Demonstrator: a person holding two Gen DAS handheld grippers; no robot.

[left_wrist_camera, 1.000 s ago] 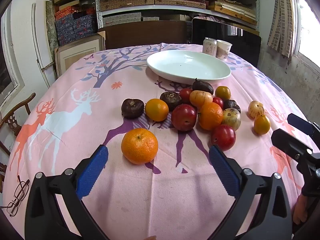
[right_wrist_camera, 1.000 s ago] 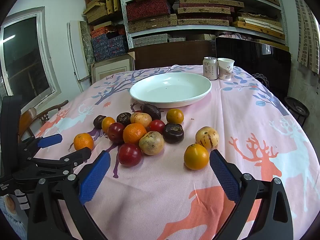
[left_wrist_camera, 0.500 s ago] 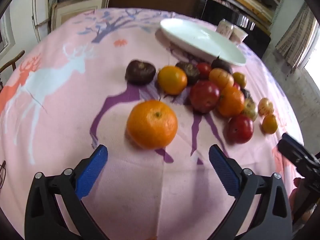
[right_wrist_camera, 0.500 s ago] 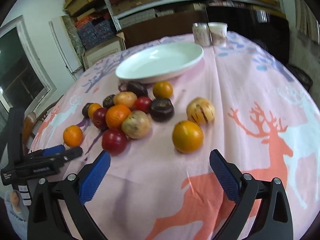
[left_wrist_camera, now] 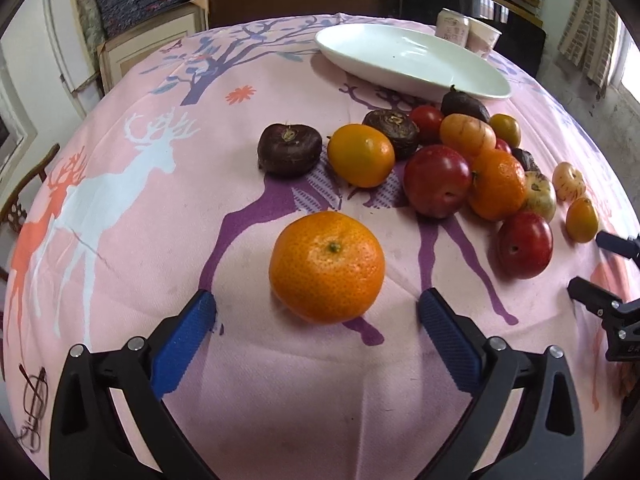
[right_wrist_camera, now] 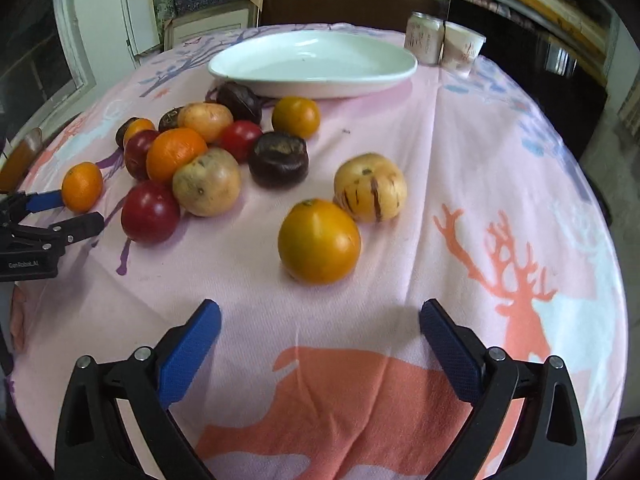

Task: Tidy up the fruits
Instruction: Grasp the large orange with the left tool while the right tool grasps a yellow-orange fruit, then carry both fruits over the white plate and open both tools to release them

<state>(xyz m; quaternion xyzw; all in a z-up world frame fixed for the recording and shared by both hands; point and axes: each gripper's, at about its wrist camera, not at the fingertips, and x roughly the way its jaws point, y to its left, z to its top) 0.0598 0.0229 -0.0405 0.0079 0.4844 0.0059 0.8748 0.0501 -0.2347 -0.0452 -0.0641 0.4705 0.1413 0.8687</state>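
Observation:
A loose mandarin (left_wrist_camera: 327,267) lies on the pink tablecloth just beyond my open left gripper (left_wrist_camera: 316,312), its blue pads on either side and short of it. It also shows in the right wrist view (right_wrist_camera: 82,186). A yellow-orange fruit (right_wrist_camera: 319,241) lies just beyond my open, empty right gripper (right_wrist_camera: 320,320), with a striped pale fruit (right_wrist_camera: 370,187) behind it. A pile of several red, orange and dark fruits (left_wrist_camera: 436,160) sits in front of the empty white plate (left_wrist_camera: 408,60), which also shows in the right wrist view (right_wrist_camera: 316,62).
A can (right_wrist_camera: 424,38) and a paper cup (right_wrist_camera: 462,48) stand behind the plate. Glasses (left_wrist_camera: 34,400) lie at the table's left edge. The right gripper shows at the right of the left wrist view (left_wrist_camera: 608,280); the left gripper shows at the left of the right wrist view (right_wrist_camera: 44,216).
Both grippers have moved forward and down toward the table. The mandarin is now close between the left pads; the yellow-orange fruit is nearer the right gripper. Both stay open.

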